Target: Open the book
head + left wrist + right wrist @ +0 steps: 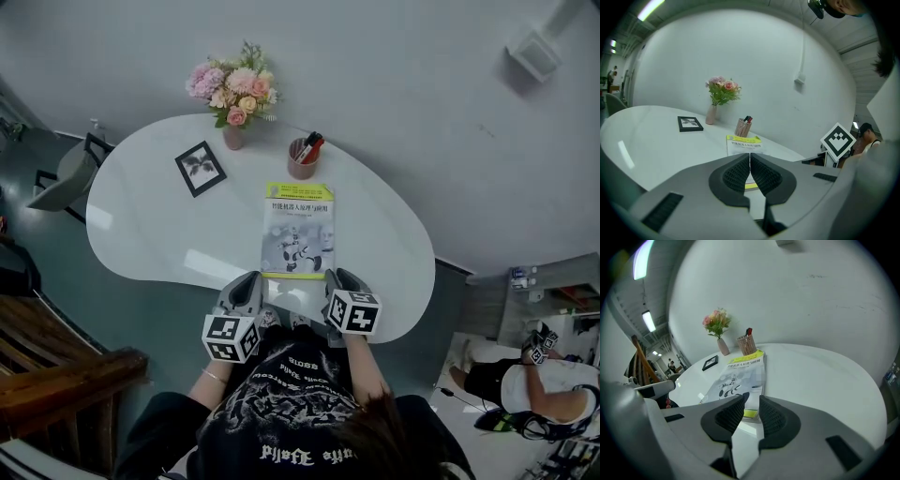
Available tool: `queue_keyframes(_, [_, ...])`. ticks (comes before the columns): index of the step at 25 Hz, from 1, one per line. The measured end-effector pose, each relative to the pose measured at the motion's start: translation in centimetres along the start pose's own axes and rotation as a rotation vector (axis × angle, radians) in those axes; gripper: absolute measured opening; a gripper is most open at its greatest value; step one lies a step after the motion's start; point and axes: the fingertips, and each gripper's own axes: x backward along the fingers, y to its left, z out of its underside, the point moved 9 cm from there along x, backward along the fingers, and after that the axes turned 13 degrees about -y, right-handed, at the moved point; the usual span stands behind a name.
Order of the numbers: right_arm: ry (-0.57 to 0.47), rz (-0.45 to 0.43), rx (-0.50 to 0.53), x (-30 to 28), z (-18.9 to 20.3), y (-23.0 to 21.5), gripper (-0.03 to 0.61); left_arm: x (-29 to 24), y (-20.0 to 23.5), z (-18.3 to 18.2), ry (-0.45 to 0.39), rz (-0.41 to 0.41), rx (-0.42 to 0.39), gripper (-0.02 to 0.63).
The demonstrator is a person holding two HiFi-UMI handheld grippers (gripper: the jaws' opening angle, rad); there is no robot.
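We have not begun the opening yet; the book [298,230] lies shut, cover up, on the table [141,234], just on our side of the pen cup [303,157]. Our left gripper [750,158] has its jaws pressed together on nothing; our right gripper [752,401] holds a narrow, empty gap; both hang farther from the pen cup than the book's near edge, so we judge catching and turning the cover all remains.

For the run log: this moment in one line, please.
book closed, flat on white table | left gripper shut, empty, by book's near edge | right gripper open, empty, by near edge | opening not begun
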Motion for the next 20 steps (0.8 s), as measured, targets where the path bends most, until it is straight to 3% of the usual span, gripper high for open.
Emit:
queue_keyframes(9, [0.11,0.072,-0.001,-1.4,1.3,-0.3,0.131,0.3,0.5,0.2,-0.011,-0.028,0.008,0.025])
queue_keyframes(15, [0.138,0.075,-0.026,-1.9,1.6,-0.5,0.112,0.4,0.7,0.2,-0.015,-0.04,0.024,0.025])
queue_keyframes(20, [0.146,0.091,0.019,-1.9,1.5,-0.1,0.097,0.4,0.7,0.6,-0.01,-0.043,0.029,0.025])
